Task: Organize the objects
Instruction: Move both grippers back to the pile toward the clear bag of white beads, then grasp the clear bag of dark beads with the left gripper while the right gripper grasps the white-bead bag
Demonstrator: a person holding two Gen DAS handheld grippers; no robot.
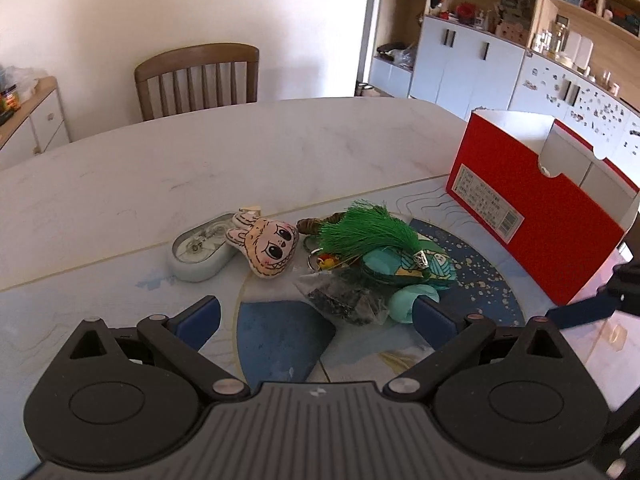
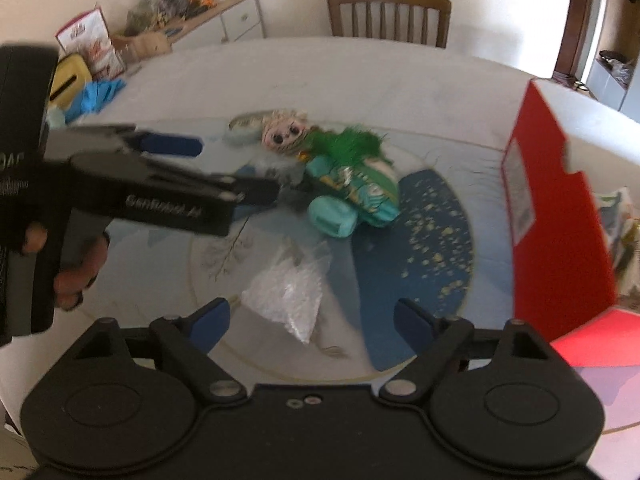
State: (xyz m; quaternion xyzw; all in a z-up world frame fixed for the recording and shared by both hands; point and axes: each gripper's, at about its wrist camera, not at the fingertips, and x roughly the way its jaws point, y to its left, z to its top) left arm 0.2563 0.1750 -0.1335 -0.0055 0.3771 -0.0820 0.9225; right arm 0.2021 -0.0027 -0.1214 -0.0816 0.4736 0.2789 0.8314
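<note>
A small pile lies on the blue patterned mat (image 1: 280, 340): a plush bunny-face charm (image 1: 268, 250), a green tassel (image 1: 368, 232) over a teal pouch (image 1: 404, 270), a dark bead bag (image 1: 344, 296) and a teal squishy lump (image 1: 412, 302). My left gripper (image 1: 316, 316) is open just in front of the dark bag, touching nothing. In the right wrist view a clear bag of white beads (image 2: 288, 296) lies apart from the pile, between the open fingers of my right gripper (image 2: 312, 320), whose pads do not press on it. The left gripper (image 2: 236, 170) hangs above the mat's left side.
An open red box (image 1: 536, 208) stands on the right, also in the right wrist view as the red box (image 2: 552, 200). A pale oval tray (image 1: 200, 252) with a chain sits left of the plush. A wooden chair (image 1: 196, 76) stands behind the table; a cluttered sideboard (image 2: 192, 20) is far left.
</note>
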